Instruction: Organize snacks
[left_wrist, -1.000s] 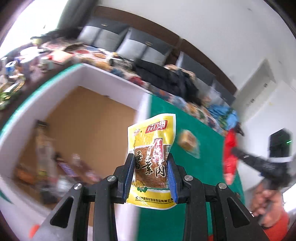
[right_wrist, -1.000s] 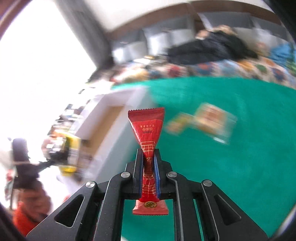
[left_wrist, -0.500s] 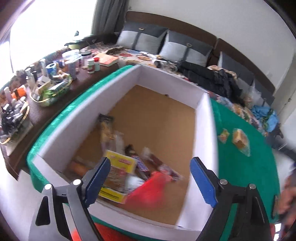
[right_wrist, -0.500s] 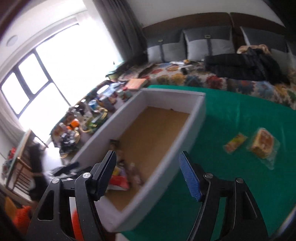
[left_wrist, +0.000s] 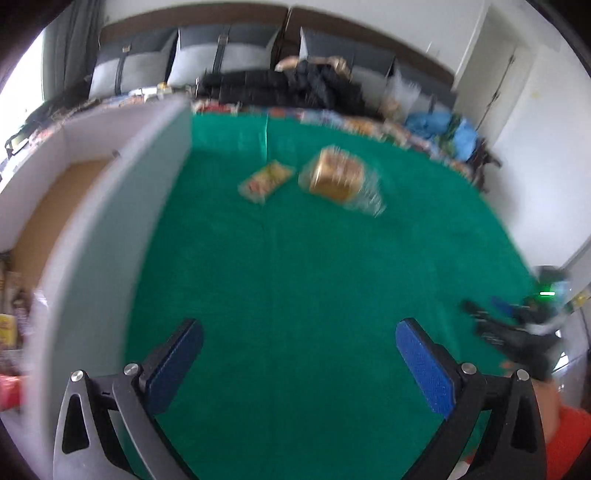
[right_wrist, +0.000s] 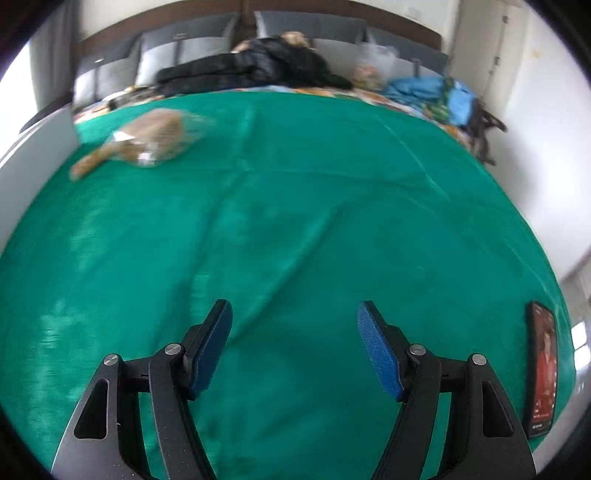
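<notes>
Surface: a green cloth (left_wrist: 295, 266) covers a wide flat surface; behind it runs a sofa with grey cushions (left_wrist: 147, 62) and a heap of black clothing (right_wrist: 251, 62), before a white wall.

Container: a large white-walled box with a brown cardboard floor (left_wrist: 110, 206) stands on the cloth at the left of the left wrist view; blurred snack packets (left_wrist: 9, 314) lie at its near end.

Left gripper (left_wrist: 295, 332): blue-padded jaws spread wide with nothing between them, having just been opening; it hangs over bare cloth just right of the box wall.

Right gripper (right_wrist: 293, 325): blue-padded jaws moderately apart and empty, above bare cloth; it also shows at the right edge of the left wrist view, held by a hand beside an orange sleeve (left_wrist: 569, 439).

Small packet: a flat yellow-orange snack packet (left_wrist: 266, 181) lies on the cloth well ahead of the left gripper, slightly left of its centre line.

Large packet: a golden-brown bread in a clear plastic wrapper (left_wrist: 340, 177) lies just right of the small packet, apparently apart from it. In the right wrist view both lie far ahead and to the left of the right gripper, blurred.

Other object: a dark smartphone with a red lit screen (right_wrist: 543, 369) lies near the cloth's edge, right of the right gripper.
</notes>
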